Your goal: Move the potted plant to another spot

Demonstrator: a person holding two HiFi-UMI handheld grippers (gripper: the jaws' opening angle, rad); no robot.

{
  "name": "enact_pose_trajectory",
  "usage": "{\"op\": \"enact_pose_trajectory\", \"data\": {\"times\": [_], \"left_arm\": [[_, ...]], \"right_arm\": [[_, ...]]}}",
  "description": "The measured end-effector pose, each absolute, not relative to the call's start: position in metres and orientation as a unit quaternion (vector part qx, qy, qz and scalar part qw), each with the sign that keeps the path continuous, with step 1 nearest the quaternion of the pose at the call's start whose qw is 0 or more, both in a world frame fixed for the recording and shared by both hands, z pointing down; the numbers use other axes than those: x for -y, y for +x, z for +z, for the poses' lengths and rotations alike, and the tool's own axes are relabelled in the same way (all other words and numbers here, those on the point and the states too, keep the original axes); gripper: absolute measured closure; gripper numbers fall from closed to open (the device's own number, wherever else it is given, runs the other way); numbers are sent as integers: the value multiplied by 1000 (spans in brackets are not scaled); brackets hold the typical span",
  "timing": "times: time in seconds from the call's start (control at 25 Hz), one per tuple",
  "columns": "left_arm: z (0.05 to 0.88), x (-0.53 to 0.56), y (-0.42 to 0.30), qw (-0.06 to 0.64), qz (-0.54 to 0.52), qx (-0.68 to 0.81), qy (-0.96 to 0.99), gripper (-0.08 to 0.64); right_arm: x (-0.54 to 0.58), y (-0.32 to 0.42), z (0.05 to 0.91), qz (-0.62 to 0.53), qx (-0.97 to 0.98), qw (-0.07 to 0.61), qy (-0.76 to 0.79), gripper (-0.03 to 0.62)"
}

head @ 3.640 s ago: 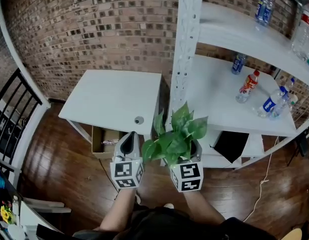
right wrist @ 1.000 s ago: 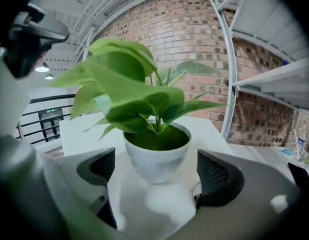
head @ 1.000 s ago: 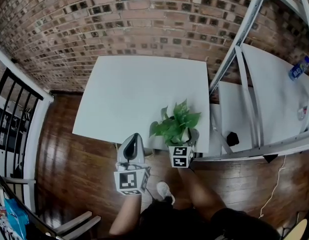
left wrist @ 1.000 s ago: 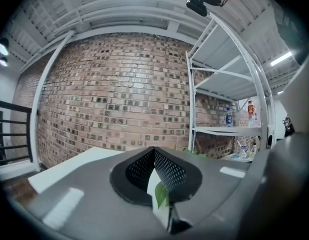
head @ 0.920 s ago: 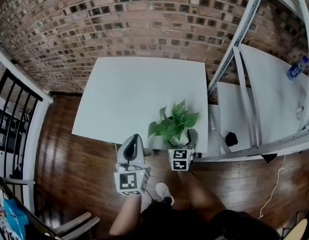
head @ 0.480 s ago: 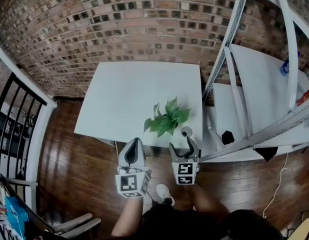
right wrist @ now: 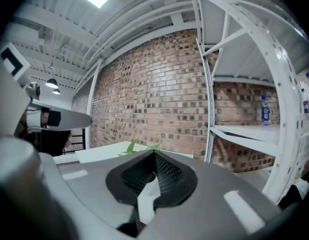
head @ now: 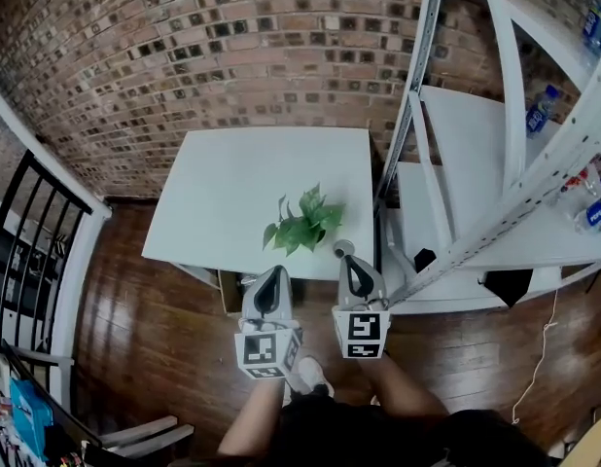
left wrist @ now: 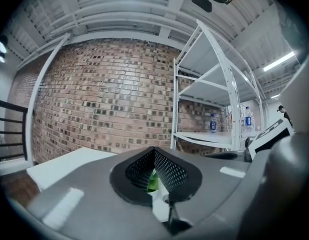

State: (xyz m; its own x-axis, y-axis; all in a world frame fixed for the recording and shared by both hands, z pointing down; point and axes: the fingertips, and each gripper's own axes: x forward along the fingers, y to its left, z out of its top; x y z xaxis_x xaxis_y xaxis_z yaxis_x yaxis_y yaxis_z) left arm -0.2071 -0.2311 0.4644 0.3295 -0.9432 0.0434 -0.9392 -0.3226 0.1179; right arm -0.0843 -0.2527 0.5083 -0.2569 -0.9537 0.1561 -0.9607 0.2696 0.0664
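On the worktop: the potted plant stands alone on the white worktop, toward its 5 o'clock corner. Its leaves hide the pot from above, and nothing touches it.
Near that corner: a small round fitting is set in the worktop at about 4 o'clock from the plant, just beside the tip of the right gripper.
Left gripper: it is held off the front edge of the worktop, at 6 o'clock from the plant and apart from it, pointing toward 12 o'clock. Its jaws are pressed together with nothing between them. In the left gripper view a sliver of the plant's green shows past the pads.
Right gripper: it sits at 3 o'clock from the left gripper and at 4 o'clock from the plant, clear of the leaves. Its jaws are closed tight and hold nothing. In the right gripper view the plant's leaves rise just above the closed pads, against the brick wall.
Shelf rack: this white metal rack stands at 3 o'clock from the worktop, with water bottles on its shelves.
Brick wall: it runs behind the worktop at 12 o'clock.
Railing: black bars stand at 9 o'clock, above the dark wooden floor.
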Motion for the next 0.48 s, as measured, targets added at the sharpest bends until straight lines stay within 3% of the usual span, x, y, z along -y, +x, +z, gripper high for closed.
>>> {"op": "enact_pose_trajectory", "data": {"times": [0.48], "left_arm": [[433,210,-177,26,-21,572,820,548]], "right_arm": [[224,-92,445,-22,814,45,579,591]]}}
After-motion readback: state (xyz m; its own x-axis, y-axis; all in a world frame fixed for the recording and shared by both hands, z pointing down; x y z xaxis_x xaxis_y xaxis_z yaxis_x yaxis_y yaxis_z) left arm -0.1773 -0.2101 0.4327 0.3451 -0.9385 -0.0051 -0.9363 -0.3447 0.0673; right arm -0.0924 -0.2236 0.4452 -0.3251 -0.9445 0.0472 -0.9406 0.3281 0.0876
